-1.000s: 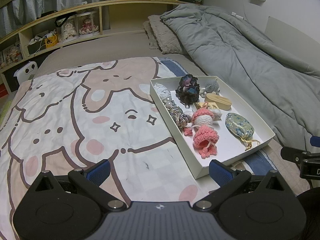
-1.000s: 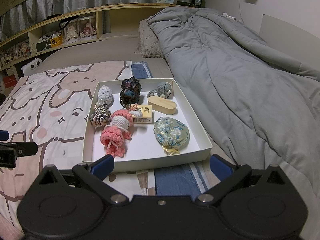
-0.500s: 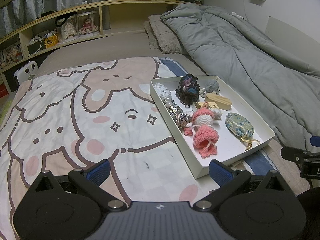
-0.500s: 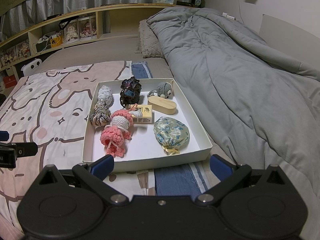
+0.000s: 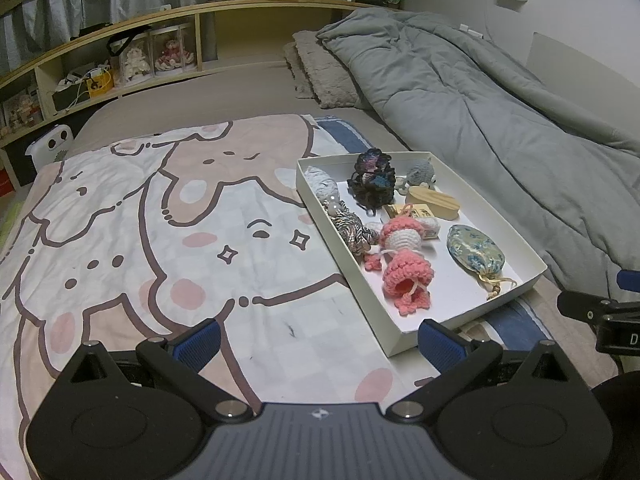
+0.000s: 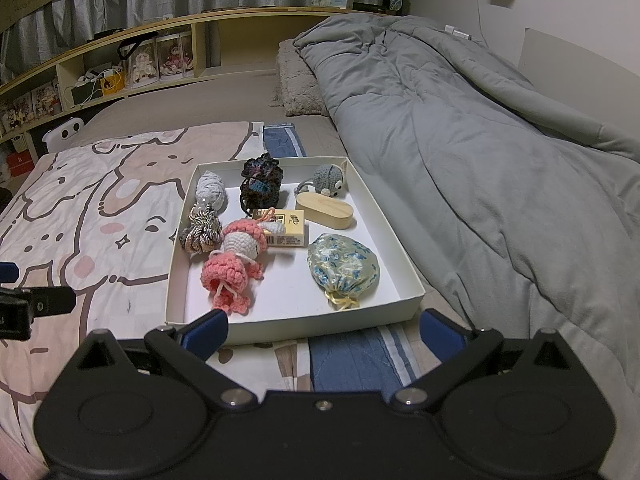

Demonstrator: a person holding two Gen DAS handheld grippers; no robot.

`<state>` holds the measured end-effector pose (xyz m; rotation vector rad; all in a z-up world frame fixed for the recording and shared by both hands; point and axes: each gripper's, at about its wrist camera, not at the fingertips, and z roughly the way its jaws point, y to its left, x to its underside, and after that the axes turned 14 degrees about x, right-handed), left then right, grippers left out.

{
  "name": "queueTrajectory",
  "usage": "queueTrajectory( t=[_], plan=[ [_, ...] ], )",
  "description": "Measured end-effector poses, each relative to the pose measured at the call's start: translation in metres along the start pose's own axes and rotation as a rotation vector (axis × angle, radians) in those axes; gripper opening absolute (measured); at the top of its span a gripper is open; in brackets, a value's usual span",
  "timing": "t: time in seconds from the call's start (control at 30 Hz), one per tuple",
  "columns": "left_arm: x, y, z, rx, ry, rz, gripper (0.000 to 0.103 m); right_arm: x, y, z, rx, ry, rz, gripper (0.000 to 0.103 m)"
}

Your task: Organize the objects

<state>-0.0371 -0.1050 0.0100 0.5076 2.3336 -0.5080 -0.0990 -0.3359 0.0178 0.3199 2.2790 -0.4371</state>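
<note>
Left wrist view. Same as a moment ago: nothing moved. Left tool [image 5: 318, 339] spread wide, holding nothing, hanging over the cartoon blanket [image 5: 140, 240] just beside the near corner of the white box [image 5: 400, 338]. Inside the box: pink knit toy [image 5: 404, 270], flowered pouch [image 5: 474, 248], wooden case [image 5: 434, 204], dark knit ball [image 5: 372, 180], grey knit mouse [image 5: 420, 172], pale grey knit piece [image 5: 322, 186], striped knot [image 5: 354, 232]. Small yellow box mostly hidden behind the pink toy. Right tool [image 5: 600, 312] cut off at the frame edge, beside the box.

Right wrist view. No change here either. Right tool [image 6: 322, 330] open wide and empty, right in front of the near wall of the white box [image 6: 280, 326]. Yellow box [image 6: 286, 226] clear here, partly covered by the pink knit toy [image 6: 232, 274]. Print on it too small to read. Left tool [image 6: 28, 306] only a black bit, left of the box. Grey quilt [image 6: 480, 140] to the right of the box.
</note>
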Motion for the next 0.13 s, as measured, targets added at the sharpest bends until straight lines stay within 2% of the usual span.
queueTrajectory(
  t=[0.13],
  plan=[
    [-0.0006,-0.0003,-0.0005,0.005,-0.003,0.001,0.103,0.0000,0.0000,0.0000,-0.001,0.001,0.000,0.103]
  ],
)
